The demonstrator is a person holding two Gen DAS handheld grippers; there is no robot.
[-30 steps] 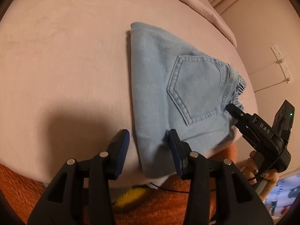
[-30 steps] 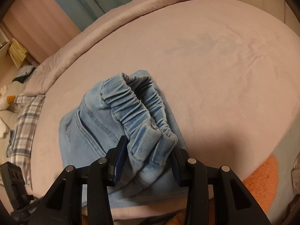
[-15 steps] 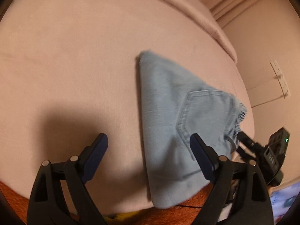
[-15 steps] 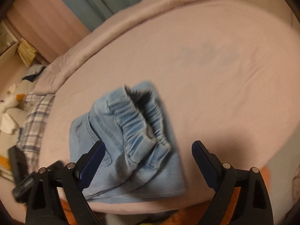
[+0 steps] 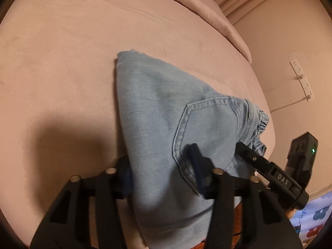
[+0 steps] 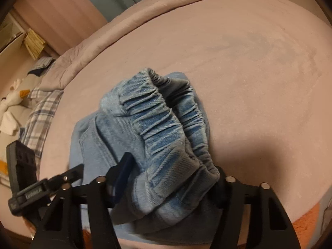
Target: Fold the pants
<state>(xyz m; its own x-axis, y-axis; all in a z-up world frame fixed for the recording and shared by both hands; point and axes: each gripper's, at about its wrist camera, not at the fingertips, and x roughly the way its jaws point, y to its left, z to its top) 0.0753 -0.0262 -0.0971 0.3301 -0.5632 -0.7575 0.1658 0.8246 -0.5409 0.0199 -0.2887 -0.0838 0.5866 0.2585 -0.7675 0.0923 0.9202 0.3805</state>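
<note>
Light blue denim pants (image 5: 166,112) lie folded into a compact bundle on the pink bed (image 5: 62,51), back pocket (image 5: 209,128) up. My left gripper (image 5: 161,170) is shut on the near folded edge of the pants. In the right wrist view the elastic waistband (image 6: 166,124) bunches up between the fingers, and my right gripper (image 6: 172,178) is shut on it. The right gripper also shows in the left wrist view (image 5: 267,170) at the waistband end. The left gripper shows at the lower left of the right wrist view (image 6: 47,186).
The bed's near edge runs just below the pants, with an orange rug (image 6: 307,217) beyond it. A wall with sockets (image 5: 300,78) stands to the right. A plaid cloth (image 6: 39,112) and a soft toy (image 6: 12,103) lie left of the bed.
Half a second ago both grippers were wide open and drawn back from the pants. Now both have moved in and closed on the bundle, left on the folded edge, right on the waistband.
</note>
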